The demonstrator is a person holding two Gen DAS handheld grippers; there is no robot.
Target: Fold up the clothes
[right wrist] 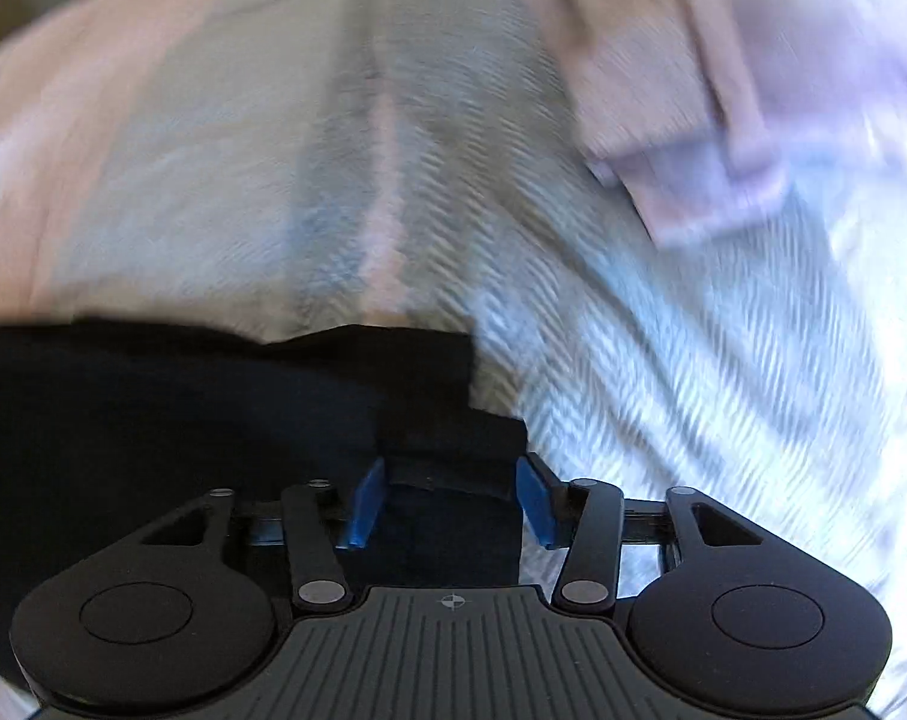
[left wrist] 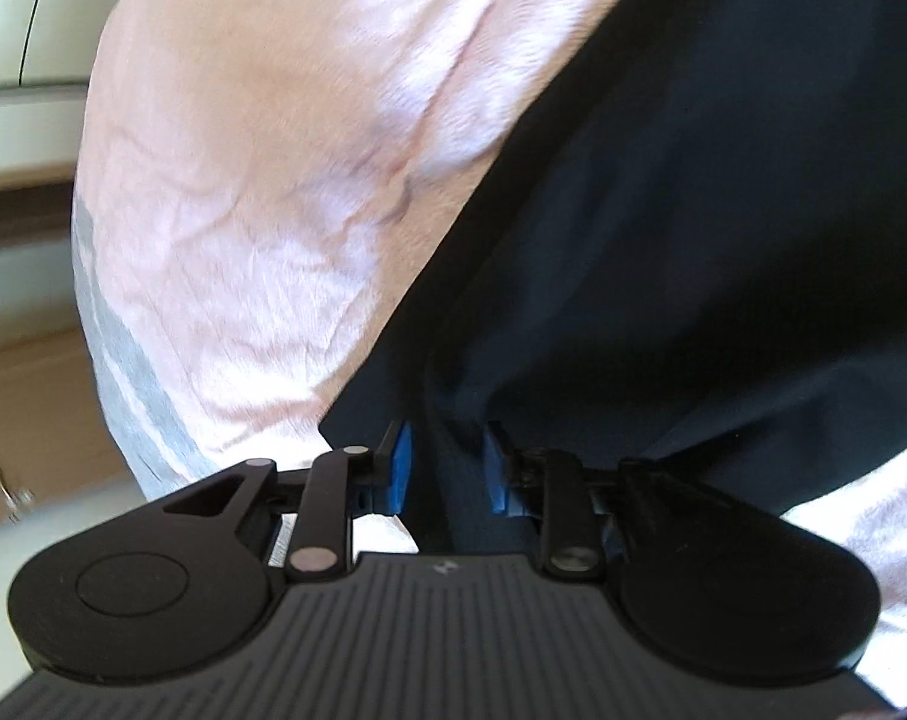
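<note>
Here: pink-and-grey striped bedding [left wrist: 243, 210], wrinkled, spread underneath all. Dark navy garment [left wrist: 693, 210] lying on bedding, its edge reaching both grippers. Folded pale pink cloth [right wrist: 693, 138] farther off, blurred. Right gripper [right wrist: 450, 501]: fingers parted, garment's corner between, unpinched. Left gripper [left wrist: 447, 468]: fingers narrowly apart, fabric between, released.
</note>
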